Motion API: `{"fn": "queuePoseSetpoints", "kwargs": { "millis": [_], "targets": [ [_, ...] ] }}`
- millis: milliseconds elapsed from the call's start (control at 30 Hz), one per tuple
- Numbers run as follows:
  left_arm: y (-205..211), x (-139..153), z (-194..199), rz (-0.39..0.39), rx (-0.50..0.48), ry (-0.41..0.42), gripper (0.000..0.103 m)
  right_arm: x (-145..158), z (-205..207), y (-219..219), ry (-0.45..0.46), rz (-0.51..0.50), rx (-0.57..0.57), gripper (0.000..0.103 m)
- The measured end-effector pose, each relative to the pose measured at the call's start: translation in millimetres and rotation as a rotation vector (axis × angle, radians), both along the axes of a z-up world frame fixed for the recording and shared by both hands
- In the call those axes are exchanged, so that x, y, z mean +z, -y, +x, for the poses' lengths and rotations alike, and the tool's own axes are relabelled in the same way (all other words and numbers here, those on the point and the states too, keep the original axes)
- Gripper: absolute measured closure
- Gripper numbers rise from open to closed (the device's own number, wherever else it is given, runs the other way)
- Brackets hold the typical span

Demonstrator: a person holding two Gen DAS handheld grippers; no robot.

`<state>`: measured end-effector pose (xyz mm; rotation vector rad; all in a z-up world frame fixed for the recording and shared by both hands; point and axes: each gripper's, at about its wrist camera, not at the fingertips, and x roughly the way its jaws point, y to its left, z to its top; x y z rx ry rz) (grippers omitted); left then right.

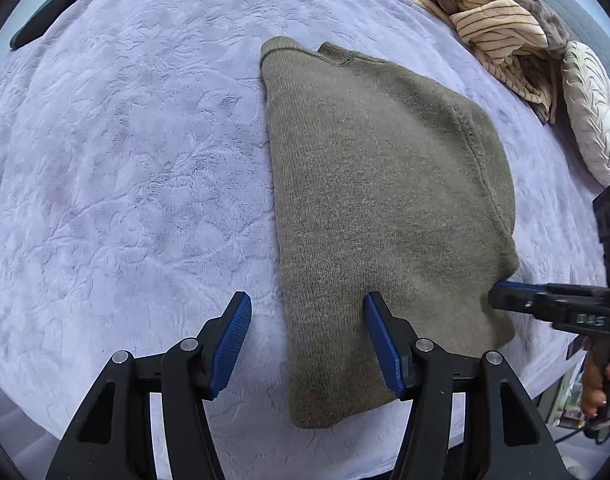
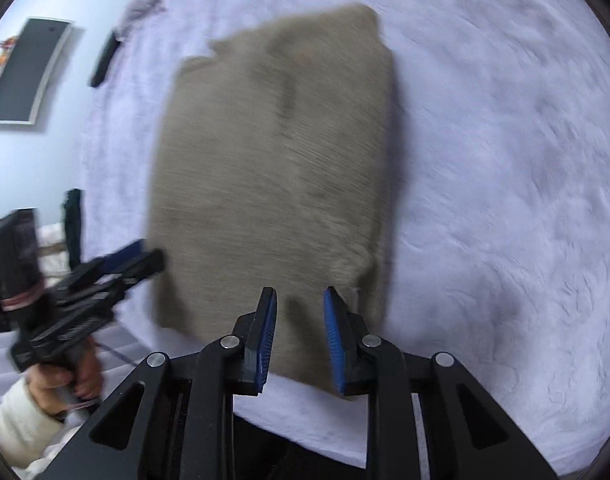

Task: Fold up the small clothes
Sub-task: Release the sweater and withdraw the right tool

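An olive-green knitted sweater (image 1: pixel 385 220) lies folded into a long, narrow shape on a pale lavender plush blanket (image 1: pixel 125 180) that covers the bed. The left gripper (image 1: pixel 307 344) hovers over the near end of the sweater with its blue-padded fingers (image 1: pixel 233 344) spread wide, holding nothing; one finger is above the blanket, the other above the knit. The right gripper (image 2: pixel 299 340) is poised over another edge of the same sweater, its fingers parted by a narrower gap, with nothing between them. The right wrist view is blurred, so fine detail of the fabric there is lost. In the left wrist view, the right gripper's tip reaches in from the side and meets the sweater's edge. At the far corner of the bed sits a heap of cream striped clothing (image 1: pixel 489 20), and just beside it a round white pleated cushion (image 1: pixel 593 116).
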<state>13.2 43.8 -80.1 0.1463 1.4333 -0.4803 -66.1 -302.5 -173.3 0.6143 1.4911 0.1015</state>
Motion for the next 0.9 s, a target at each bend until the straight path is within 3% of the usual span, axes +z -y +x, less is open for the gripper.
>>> {"fn": "queuePoseSetpoints", "kwargs": {
  "millis": [100,200,267,400,467,533,600,667,700,733,767,900],
  "targets": [
    [2,5,-4,0.017,0.001,0.009,0.043,-14,-13,11,-0.03,0.005,-0.037,0.091],
    [1,11,-10,0.042,0.007,0.026,0.043,-12,-21,16,-0.035,0.001,-0.053,0.091],
    [2,16,-13,0.043,0.015,0.035,0.043,-10,-25,20,-0.058,-0.04,-0.051,0.083],
    [7,31,-18,0.045,0.02,0.054,0.043,-2,-34,28,-0.065,-0.023,-0.072,0.083],
    [11,39,-21,0.054,0.029,0.069,0.019,6,-36,29,-0.058,-0.026,-0.072,0.083],
    [21,47,-23,0.052,0.033,0.087,0.017,15,-37,31,-0.047,-0.026,-0.074,0.082],
    [24,55,-25,0.049,0.037,0.095,0.017,24,-35,31,-0.034,-0.033,-0.072,0.072],
    [27,60,-28,0.051,0.045,0.091,0.017,33,-33,30,-0.02,-0.05,-0.065,0.054],
    [28,62,-28,0.057,0.05,0.088,0.016,39,-30,30,-0.014,-0.059,-0.061,0.051],
    [30,64,-29,0.072,0.057,0.084,0.003,44,-28,29,-0.006,-0.069,-0.055,0.047],
    [31,66,-31,0.095,0.066,0.093,0.001,49,-25,24,0.002,-0.078,-0.047,0.044],
    [36,76,-37,0.104,0.077,0.137,0.001,68,-16,9,0.03,-0.126,-0.016,0.029]
  ]
}}
